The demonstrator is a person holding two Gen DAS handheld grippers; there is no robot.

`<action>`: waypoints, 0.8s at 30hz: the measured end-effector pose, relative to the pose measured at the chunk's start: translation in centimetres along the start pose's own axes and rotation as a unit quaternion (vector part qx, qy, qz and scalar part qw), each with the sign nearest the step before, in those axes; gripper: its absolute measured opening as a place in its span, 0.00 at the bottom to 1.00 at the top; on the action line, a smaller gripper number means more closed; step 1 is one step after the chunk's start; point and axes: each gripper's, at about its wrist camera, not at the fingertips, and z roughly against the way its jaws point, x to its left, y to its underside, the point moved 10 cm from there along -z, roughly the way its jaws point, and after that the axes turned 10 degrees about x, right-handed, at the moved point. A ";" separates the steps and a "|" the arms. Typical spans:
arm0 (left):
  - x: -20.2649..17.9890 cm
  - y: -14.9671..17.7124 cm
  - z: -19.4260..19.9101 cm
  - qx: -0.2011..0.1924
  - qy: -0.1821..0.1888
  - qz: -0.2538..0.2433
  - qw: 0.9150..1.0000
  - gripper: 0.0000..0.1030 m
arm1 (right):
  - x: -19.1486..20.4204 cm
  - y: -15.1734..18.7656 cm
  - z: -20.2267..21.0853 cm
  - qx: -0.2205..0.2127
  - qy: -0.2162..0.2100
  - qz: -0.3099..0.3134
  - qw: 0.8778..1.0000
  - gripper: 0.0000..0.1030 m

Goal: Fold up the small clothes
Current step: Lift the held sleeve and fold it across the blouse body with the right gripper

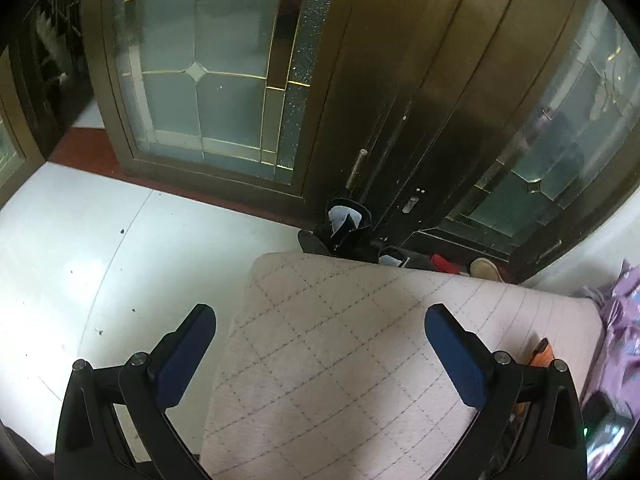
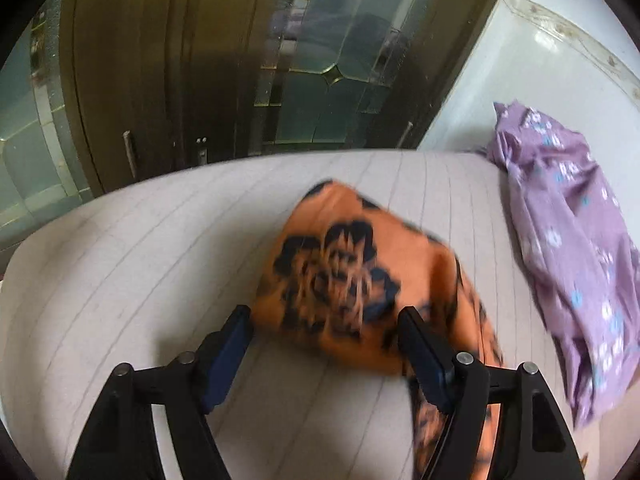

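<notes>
An orange garment with a black flower print lies bunched on the pale quilted mattress, blurred by motion. My right gripper is open, its fingers on either side of the garment's near edge, not closed on it. My left gripper is open and empty above the mattress corner. A sliver of the orange garment shows past the left gripper's right finger.
A purple flowered cloth is heaped at the mattress's right side, also in the left wrist view. Dark wooden doors with glass panes stand behind. Shoes sit on the white tiled floor left of the mattress.
</notes>
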 end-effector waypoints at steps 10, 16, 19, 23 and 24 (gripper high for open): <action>-3.3 2.6 -0.3 0.023 -0.004 -0.072 0.997 1.00 | -4.1 -1.8 6.2 -0.054 -0.080 -0.124 0.988 0.08; -5.2 4.6 0.5 0.013 -0.006 -0.122 0.992 1.00 | -15.6 2.5 19.5 -0.154 -0.142 -0.269 0.940 0.08; -7.1 6.2 1.2 0.000 -0.004 -0.172 0.985 1.00 | -21.5 7.0 25.4 -0.197 -0.144 -0.334 0.910 0.08; -10.1 8.8 3.3 -0.039 -0.004 -0.244 0.969 1.00 | -29.3 17.3 31.6 -0.239 -0.110 -0.422 0.868 0.08; -11.0 9.8 4.0 -0.048 0.003 -0.264 0.963 1.00 | -31.0 20.4 32.8 -0.243 -0.099 -0.444 0.857 0.08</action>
